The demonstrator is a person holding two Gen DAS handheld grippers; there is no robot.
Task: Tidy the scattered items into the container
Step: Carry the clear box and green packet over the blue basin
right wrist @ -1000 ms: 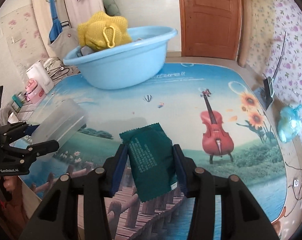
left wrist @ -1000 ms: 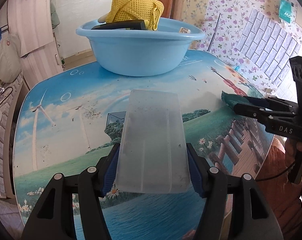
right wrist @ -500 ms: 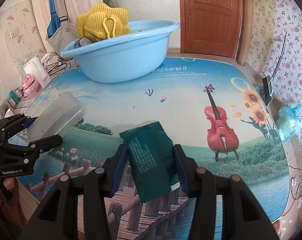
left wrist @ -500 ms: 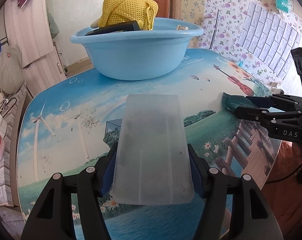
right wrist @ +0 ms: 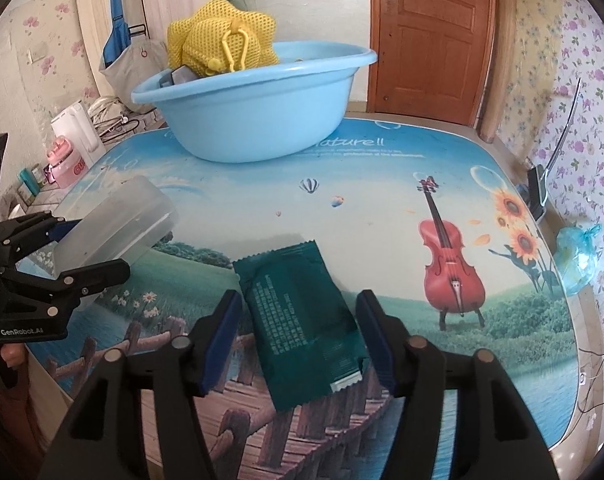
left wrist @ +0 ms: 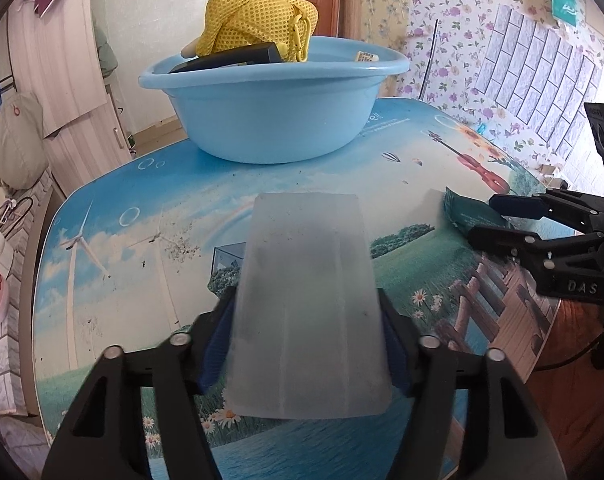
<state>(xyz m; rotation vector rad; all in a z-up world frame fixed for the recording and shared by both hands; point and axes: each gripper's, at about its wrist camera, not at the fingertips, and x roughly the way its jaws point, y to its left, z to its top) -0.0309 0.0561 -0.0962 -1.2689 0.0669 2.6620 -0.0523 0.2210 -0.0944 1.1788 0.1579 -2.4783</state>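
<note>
My left gripper (left wrist: 306, 344) is shut on a frosted translucent plastic box (left wrist: 306, 300), held low over the picture-printed table (left wrist: 142, 200). Straight ahead stands the light blue basin (left wrist: 270, 116), holding a yellow mesh bag (left wrist: 258, 16) and a black item (left wrist: 230, 58). In the right wrist view, a dark green packet (right wrist: 302, 320) lies between the blue pads (right wrist: 222, 340) of my right gripper (right wrist: 300, 336). The jaws stand slightly wider than the packet, with thin gaps. The basin (right wrist: 258, 116) is beyond it, and the left gripper (right wrist: 98, 248) with the box (right wrist: 114, 224) is at the left.
A white kettle (right wrist: 78, 132) and a pink cup (right wrist: 64, 160) stand off the table's left side. A blue plastic bag (right wrist: 578, 256) lies past the right edge. A wooden door (right wrist: 430, 36) and flowered walls stand behind. The table (right wrist: 382, 184) ends close to both grippers.
Both grippers have come closer to the basin. The right gripper's jaws have spread apart, and the packet now sits wider and loose between them. The left still holds the box.
</note>
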